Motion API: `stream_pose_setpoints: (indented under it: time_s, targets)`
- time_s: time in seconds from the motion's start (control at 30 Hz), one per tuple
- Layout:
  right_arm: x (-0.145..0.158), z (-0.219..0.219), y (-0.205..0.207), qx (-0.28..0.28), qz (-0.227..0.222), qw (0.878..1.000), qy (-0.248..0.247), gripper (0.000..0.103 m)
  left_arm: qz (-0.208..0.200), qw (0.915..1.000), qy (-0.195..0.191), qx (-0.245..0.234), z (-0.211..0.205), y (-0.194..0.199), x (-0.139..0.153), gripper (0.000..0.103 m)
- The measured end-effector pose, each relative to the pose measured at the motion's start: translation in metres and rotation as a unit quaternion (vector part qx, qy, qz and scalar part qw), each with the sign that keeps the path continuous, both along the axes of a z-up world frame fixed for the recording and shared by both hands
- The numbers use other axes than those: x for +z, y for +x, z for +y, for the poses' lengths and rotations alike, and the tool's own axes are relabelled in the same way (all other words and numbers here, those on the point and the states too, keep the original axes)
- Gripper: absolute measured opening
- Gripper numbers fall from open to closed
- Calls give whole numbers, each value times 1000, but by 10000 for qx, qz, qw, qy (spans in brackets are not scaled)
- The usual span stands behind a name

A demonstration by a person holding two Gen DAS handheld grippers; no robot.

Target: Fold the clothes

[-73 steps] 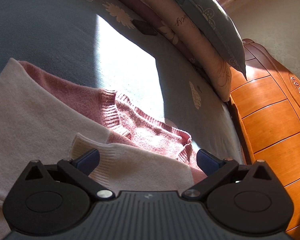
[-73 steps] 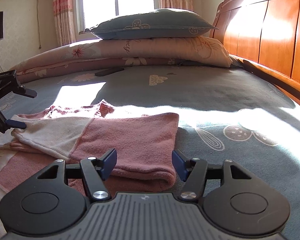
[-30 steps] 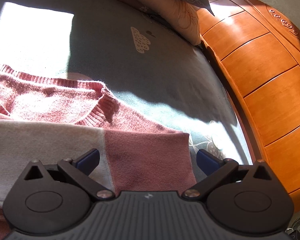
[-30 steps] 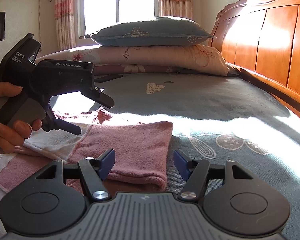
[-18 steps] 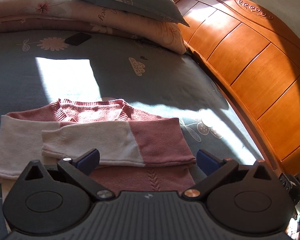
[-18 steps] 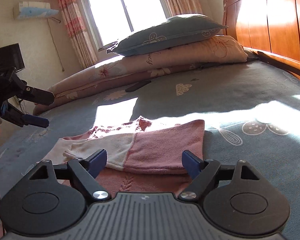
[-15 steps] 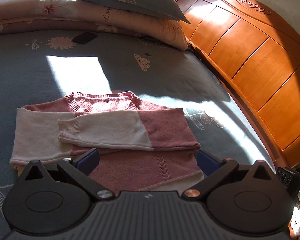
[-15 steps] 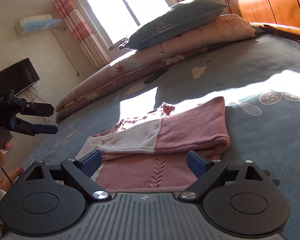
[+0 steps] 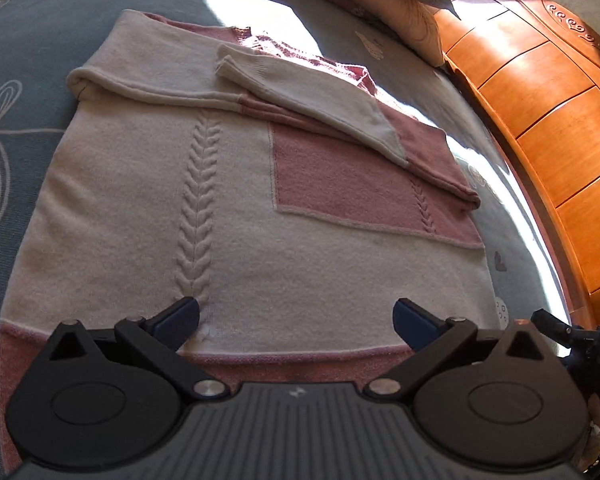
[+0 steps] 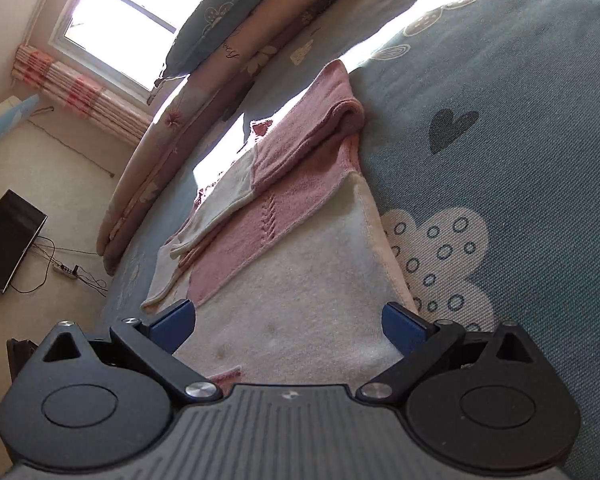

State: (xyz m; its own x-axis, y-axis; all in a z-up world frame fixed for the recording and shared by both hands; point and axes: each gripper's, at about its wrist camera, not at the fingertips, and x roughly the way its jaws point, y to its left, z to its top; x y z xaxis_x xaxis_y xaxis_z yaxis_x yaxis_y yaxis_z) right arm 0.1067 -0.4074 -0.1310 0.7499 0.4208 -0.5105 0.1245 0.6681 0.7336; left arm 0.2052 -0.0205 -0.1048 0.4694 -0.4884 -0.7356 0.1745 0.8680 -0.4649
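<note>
A pink and cream knitted sweater (image 9: pixel 236 208) lies flat on a grey-blue bedspread printed with white flowers and clouds (image 9: pixel 16 60). Both of its 2 sleeves are already folded across the chest, the cream cuff of the upper sleeve (image 9: pixel 300 92) resting on the other sleeve.

The left gripper (image 9: pixel 296 318), black with 2 blue finger pads, hangs over the sweater's bottom edge. Its jaws stand wide apart with nothing between them except the cloth lying below. Directly ahead of it runs a raised cable-stitch line; ahead and to its right sits a pink square panel, and beyond that the folded sleeves. The pink hem band (image 9: pixel 292 364) lies just under its fingers.

The right gripper (image 10: pixel 288 320), of the same build, is also spread wide and grips nothing; its jaws have just been opening. It is tilted, and it hovers at the sweater's lower right corner (image 10: pixel 388 288), whose side edge passes by its right finger. A white cloud print lies just to its right.

An orange wooden headboard (image 9: pixel 548 120) and stacked pillows (image 10: pixel 236 40) lie far ahead of both grippers.

The step in hand appears to be the approach to the hem. Next, each gripper likely needs to lower, pinch its hem corner, and carry the bottom up over the sleeves in 1 even fold.
</note>
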Motion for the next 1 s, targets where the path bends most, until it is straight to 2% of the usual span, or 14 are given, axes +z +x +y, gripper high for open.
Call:
stream_pose_setpoints:
  time_s: [0.1,0.23,0.33,0.53,0.67,0.73,0.9,1.0]
  targets:
    - [-1,8,-12,41,-79,9996,-254,101,-306,9995,-40,-82,7,-16,-3,102]
    - [-1,25,-21,122,-207,9967,-778,103,-718,9964,257,-373,3,-28,-6,102]
    - [0,36,-22,123,-255,9927,-1170,103,-883,9941,391,-491,1,-32,-7,102]
    - [10,35,-18,-158,-192,9925,-1196,103,-955,9943,245,-418,6,-34,-10,102]
    - [35,45,15,-325,-841,9827,-1619,103,-790,9966,-131,-216,15,-29,-11,102]
    - [41,49,50,-256,-944,9818,-1626,103,-781,9966,-159,-224,16,-28,-11,102]
    - [26,55,124,-335,-645,9797,-1868,103,-980,9942,94,-425,10,-33,-12,102]
    - [11,51,135,-215,-348,9804,-1928,103,-1016,9939,57,-421,12,-34,-13,102]
